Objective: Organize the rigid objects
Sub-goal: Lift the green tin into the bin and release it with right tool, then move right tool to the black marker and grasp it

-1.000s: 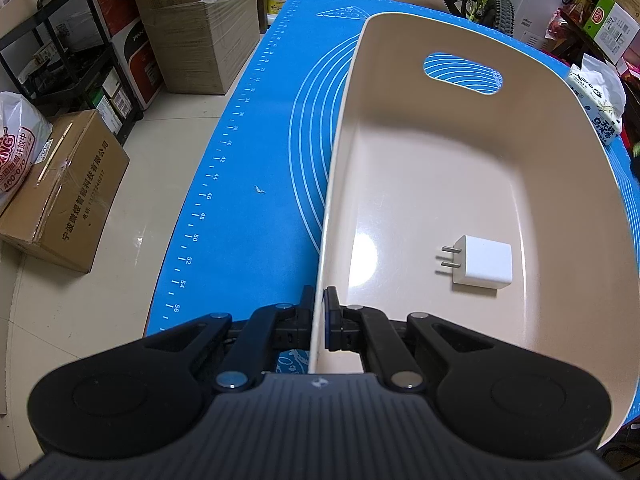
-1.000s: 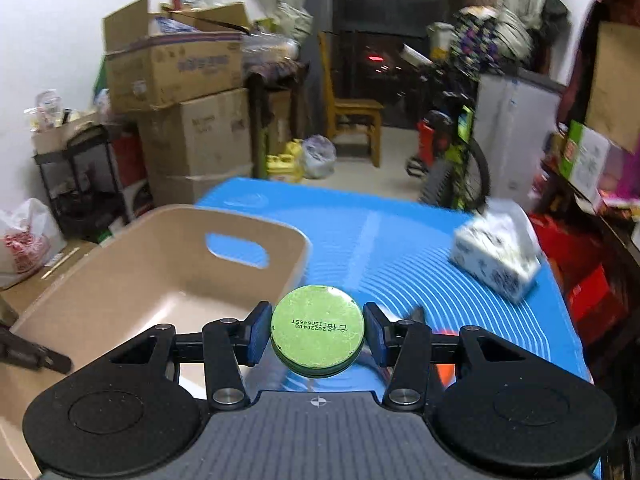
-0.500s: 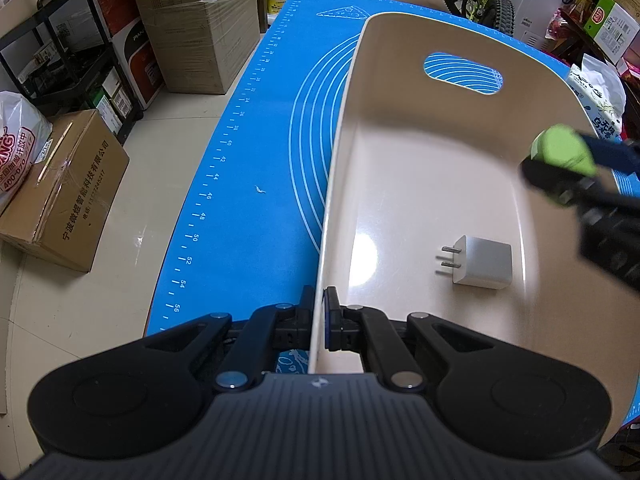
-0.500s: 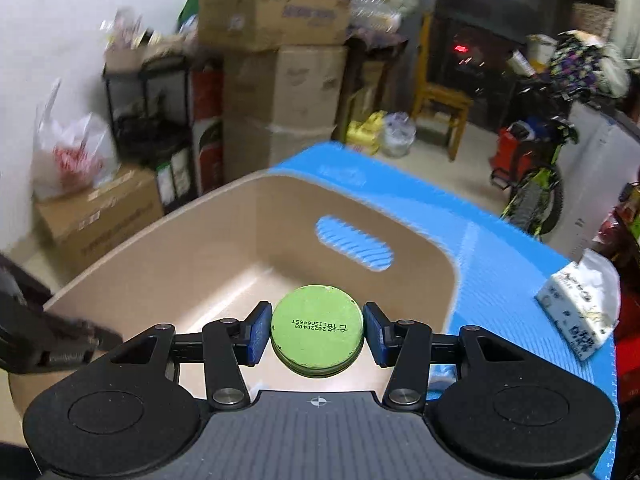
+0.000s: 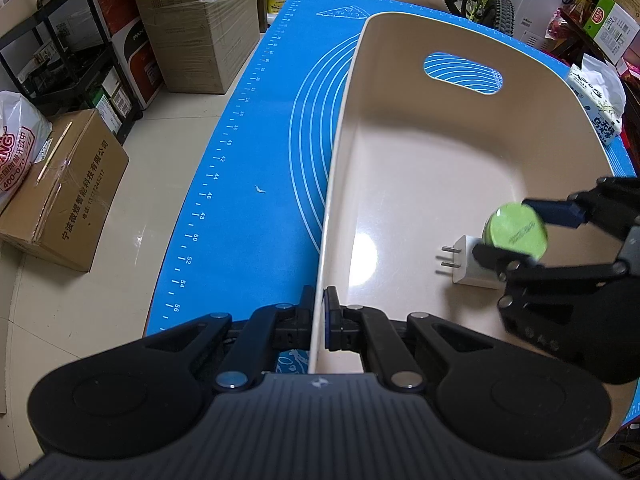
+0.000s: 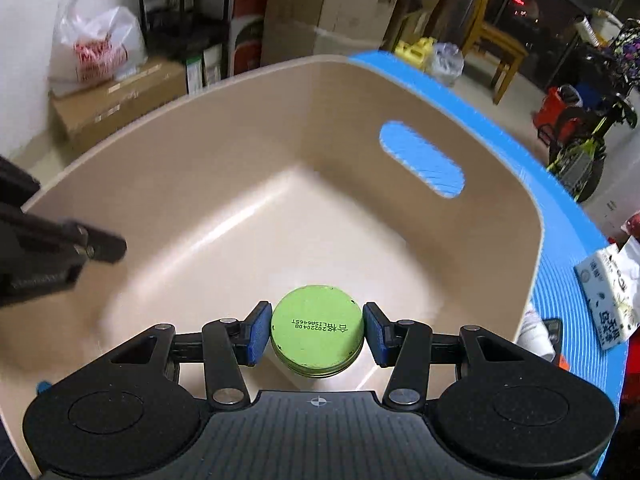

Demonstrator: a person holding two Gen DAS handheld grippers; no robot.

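Right wrist view: right gripper [image 6: 317,334] clamped on green tin [image 6: 317,327], directly above beige bin [image 6: 192,184] floor, charger [image 5: 468,266] just beneath; left gripper [image 5: 319,316] pinching bin rim.

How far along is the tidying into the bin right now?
Done: the white charger lies in the beige bin. In hand: the right gripper holds a green tin over the bin; the left gripper clamps the bin's wall. Left: release the tin.

Left tongs [image 5: 320,314] clamped, right tongs [image 6: 317,330] gripping
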